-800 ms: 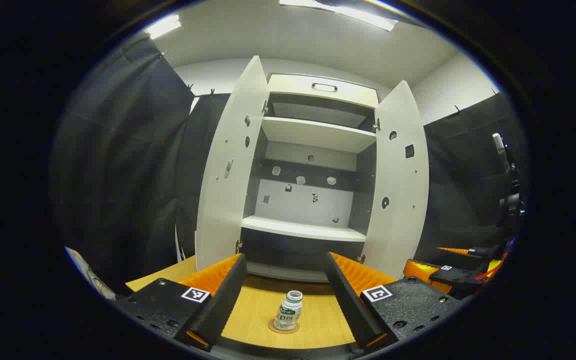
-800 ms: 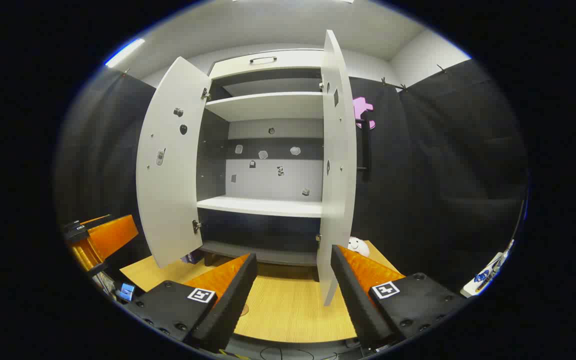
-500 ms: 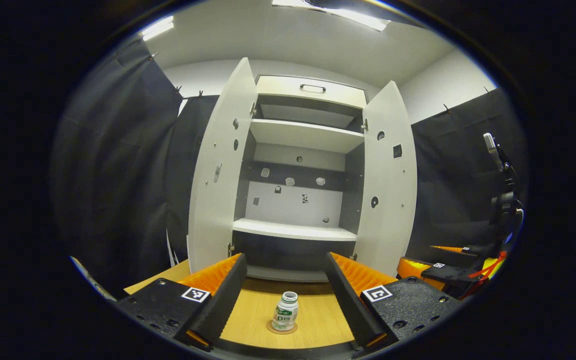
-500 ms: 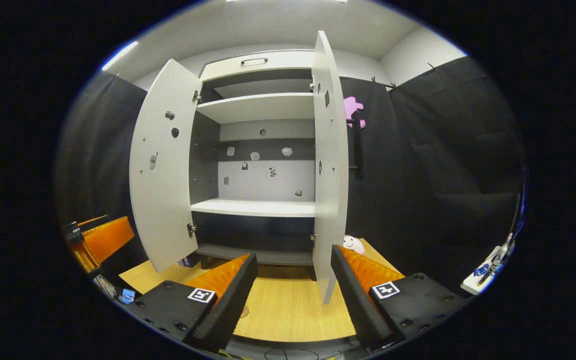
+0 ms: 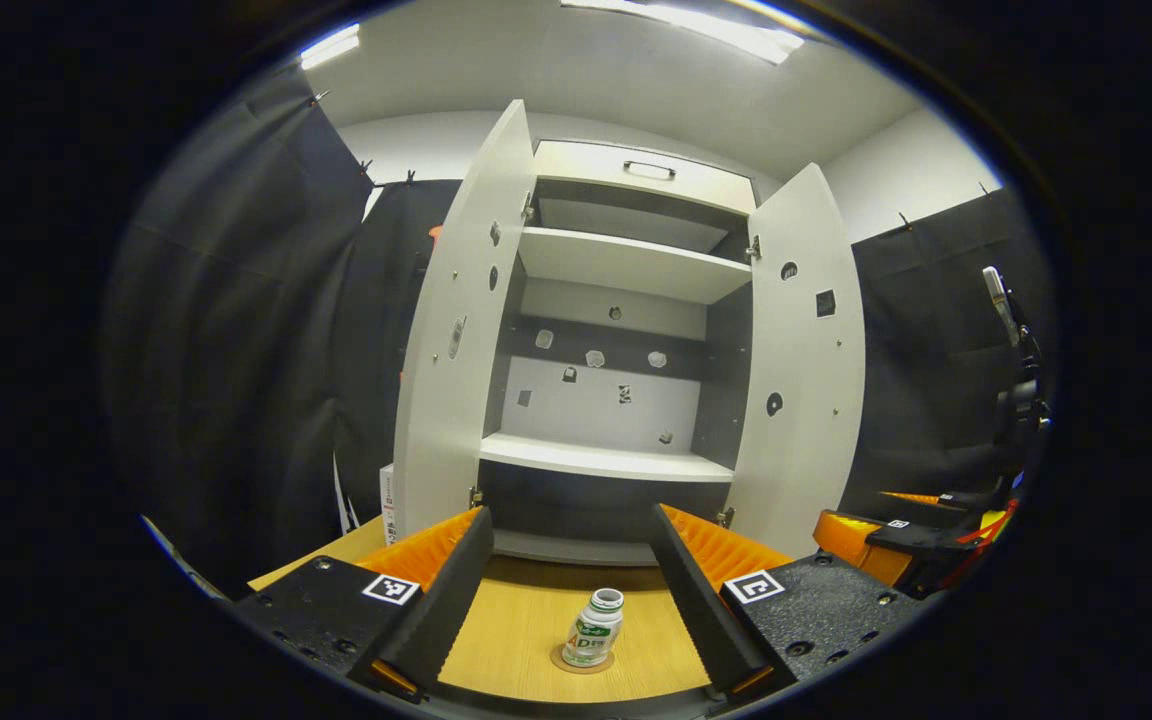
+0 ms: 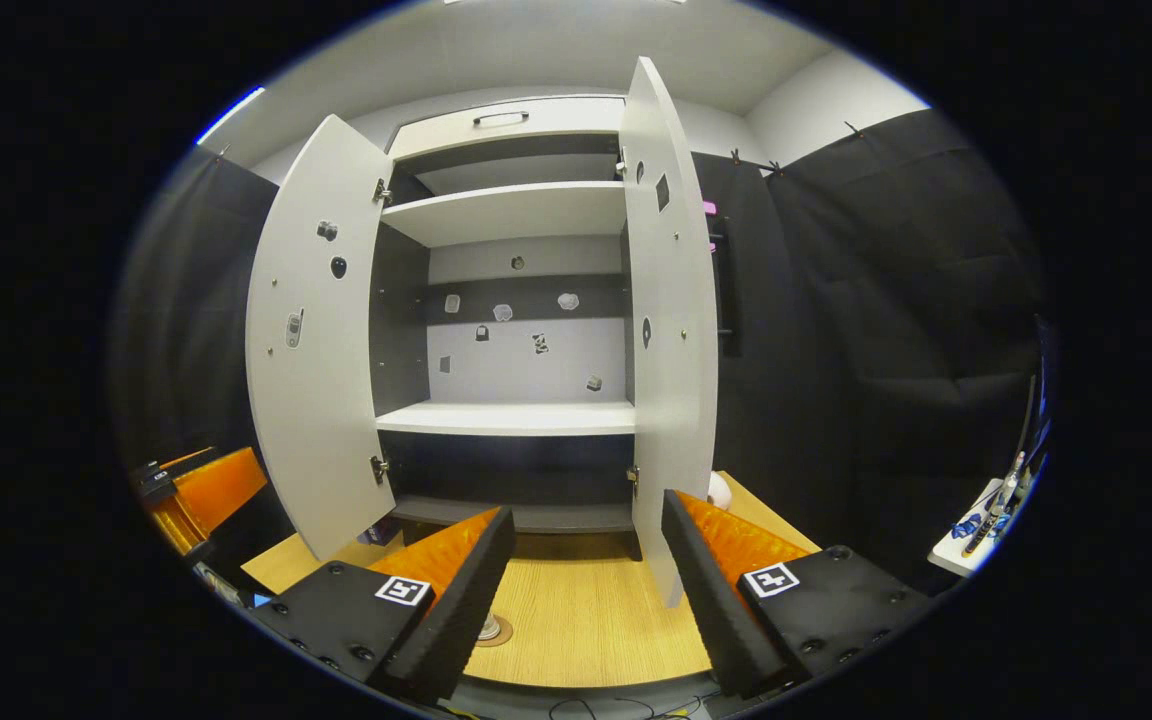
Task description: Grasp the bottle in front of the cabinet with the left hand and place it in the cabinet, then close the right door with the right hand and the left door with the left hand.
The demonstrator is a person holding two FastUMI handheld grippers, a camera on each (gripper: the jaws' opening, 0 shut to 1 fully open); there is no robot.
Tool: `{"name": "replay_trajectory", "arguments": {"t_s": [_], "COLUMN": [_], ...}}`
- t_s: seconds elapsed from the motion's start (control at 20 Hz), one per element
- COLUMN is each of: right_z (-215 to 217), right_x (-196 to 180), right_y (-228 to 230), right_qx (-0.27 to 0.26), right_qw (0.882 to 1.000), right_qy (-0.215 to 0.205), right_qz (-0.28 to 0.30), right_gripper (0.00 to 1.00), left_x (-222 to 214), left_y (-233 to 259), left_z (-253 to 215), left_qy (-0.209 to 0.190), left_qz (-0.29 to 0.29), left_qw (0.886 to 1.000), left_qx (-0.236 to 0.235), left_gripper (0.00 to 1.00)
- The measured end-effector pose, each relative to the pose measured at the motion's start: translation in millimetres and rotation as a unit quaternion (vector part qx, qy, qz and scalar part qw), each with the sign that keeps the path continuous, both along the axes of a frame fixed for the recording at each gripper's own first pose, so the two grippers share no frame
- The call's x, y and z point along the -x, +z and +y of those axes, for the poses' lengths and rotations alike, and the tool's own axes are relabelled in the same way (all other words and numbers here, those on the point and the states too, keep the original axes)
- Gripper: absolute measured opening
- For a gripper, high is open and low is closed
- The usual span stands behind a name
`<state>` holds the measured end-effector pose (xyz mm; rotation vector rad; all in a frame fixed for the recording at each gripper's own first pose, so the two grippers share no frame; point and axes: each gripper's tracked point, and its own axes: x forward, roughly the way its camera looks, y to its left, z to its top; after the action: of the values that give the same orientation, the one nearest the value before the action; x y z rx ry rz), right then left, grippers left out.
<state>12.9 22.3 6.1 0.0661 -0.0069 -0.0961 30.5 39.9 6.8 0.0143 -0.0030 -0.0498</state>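
Wide-open and empty, my left gripper (image 5: 568,585) frames the small white plastic bottle (image 5: 594,628) at six o'clock; advancing off-centre, I risk toppling it.

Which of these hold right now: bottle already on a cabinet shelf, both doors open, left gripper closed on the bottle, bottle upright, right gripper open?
1. The bottle is on a cabinet shelf. False: it stands on the wooden table in front of the cabinet.
2. Both doors are open. True: the left door and right door swing outward.
3. The left gripper is closed on the bottle. False: its fingers are spread and clear of the bottle.
4. The bottle is upright. True.
5. The right gripper is open. True.
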Motion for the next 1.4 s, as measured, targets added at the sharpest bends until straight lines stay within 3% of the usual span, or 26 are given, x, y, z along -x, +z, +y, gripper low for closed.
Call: {"name": "replay_trajectory", "arguments": {"t_s": [0.3,0.7,0.95,1.15,1.4], "right_z": [-7.2,-30.1,-43.8,-56.4,-71.7], "right_x": [-8.1,-8.4,-5.5,-0.2,7.5], "right_y": [4.6,8.7,10.3,13.6,8.4], "right_qx": [0.005,0.013,0.018,0.025,0.032], "right_qw": [1.000,1.000,0.999,0.999,0.998], "right_qy": [-0.001,-0.016,-0.027,-0.039,-0.059], "right_qz": [-0.008,-0.006,-0.003,-0.003,0.008], "right_gripper": [0.98,0.98,0.97,0.97,0.98], "left_x": [-16.6,-47.8,-64.0,-77.8,-90.4], "left_y": [-12.9,-61.2,-117.3,-170.8,-224.6], "left_z": [8.3,-15.0,-42.5,-56.9,-58.8], "left_qy": [0.018,-0.005,-0.041,-0.061,-0.062], "left_qz": [0.004,0.027,0.061,0.087,0.117], "left_qw": [1.000,1.000,0.997,0.993,0.988], "left_qx": [-0.003,-0.002,-0.014,-0.058,-0.076], "left_gripper": [0.96,0.96,0.96,0.96,0.96]}}
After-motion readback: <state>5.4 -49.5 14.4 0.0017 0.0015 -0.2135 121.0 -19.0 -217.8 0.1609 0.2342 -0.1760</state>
